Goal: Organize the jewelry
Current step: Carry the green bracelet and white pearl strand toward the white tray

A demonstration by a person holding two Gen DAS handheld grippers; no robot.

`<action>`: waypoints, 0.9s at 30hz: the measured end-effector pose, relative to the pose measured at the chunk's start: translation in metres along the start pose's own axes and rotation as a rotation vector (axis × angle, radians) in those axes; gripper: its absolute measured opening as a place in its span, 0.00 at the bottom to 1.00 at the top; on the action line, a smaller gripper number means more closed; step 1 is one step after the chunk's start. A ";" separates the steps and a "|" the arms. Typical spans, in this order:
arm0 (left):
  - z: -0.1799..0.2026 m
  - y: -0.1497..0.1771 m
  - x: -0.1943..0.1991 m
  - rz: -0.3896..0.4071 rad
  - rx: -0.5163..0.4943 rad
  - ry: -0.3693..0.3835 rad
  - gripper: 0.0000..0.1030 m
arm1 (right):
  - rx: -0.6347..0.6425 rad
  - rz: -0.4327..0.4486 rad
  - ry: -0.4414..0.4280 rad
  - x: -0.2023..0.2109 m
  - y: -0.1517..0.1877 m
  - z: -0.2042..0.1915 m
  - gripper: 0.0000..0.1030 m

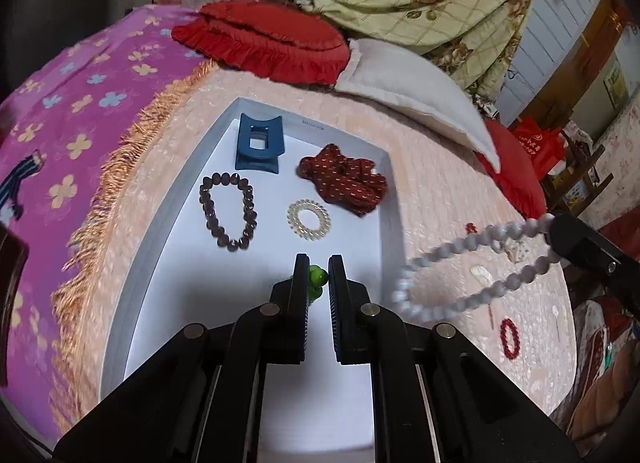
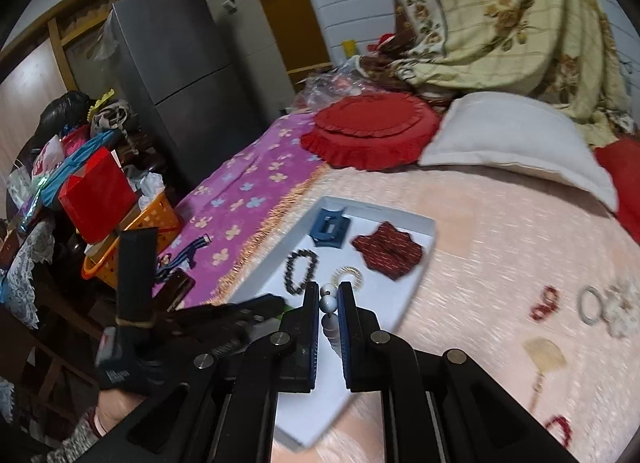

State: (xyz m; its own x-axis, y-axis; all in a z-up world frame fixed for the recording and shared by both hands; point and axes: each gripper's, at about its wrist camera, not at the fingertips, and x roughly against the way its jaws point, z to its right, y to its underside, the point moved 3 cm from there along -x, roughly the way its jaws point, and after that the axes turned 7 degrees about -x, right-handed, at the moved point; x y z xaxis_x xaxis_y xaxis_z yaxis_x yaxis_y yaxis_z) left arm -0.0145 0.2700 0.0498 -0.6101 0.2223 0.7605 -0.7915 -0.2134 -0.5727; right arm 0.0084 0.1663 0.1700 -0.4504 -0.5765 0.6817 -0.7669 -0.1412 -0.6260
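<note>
A white tray [image 1: 172, 199] lies on the pink bedspread. In it are a blue hair claw [image 1: 258, 149], a dark bead bracelet [image 1: 230, 215], a clear coil hair tie [image 1: 309, 220] and a dark red scrunchie [image 1: 344, 179]. Above the tray's near end, my left gripper [image 1: 319, 277] is shut on a green bead bracelet [image 1: 318, 277]. My right gripper [image 2: 329, 301] is shut on a pale grey bead bracelet [image 2: 329, 303]. In the left wrist view that bracelet [image 1: 472, 263] hangs as a loop over the bedspread, right of the tray [image 2: 400, 303].
Loose pieces lie on the bedspread right of the tray: small red rings [image 2: 545, 303], a grey ring [image 2: 591, 310], a pale fan-shaped hairpin [image 2: 545, 355]. A red round cushion [image 2: 370, 131] and white pillow [image 2: 516, 139] lie behind. A purple blanket [image 2: 244, 199] borders the left.
</note>
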 end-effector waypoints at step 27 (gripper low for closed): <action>-0.027 -0.013 -0.069 -0.084 0.004 -0.089 0.08 | 0.051 -0.176 0.241 -0.169 -0.009 0.046 0.08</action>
State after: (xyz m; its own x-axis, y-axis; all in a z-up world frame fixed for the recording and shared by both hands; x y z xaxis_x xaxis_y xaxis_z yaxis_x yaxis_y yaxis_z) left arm 0.0372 0.2830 -0.0034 -0.5356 0.1544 0.8302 -0.8397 -0.2012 -0.5043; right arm 0.1123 0.2281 0.0430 -0.4131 -0.3327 0.8477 -0.8213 -0.2660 -0.5047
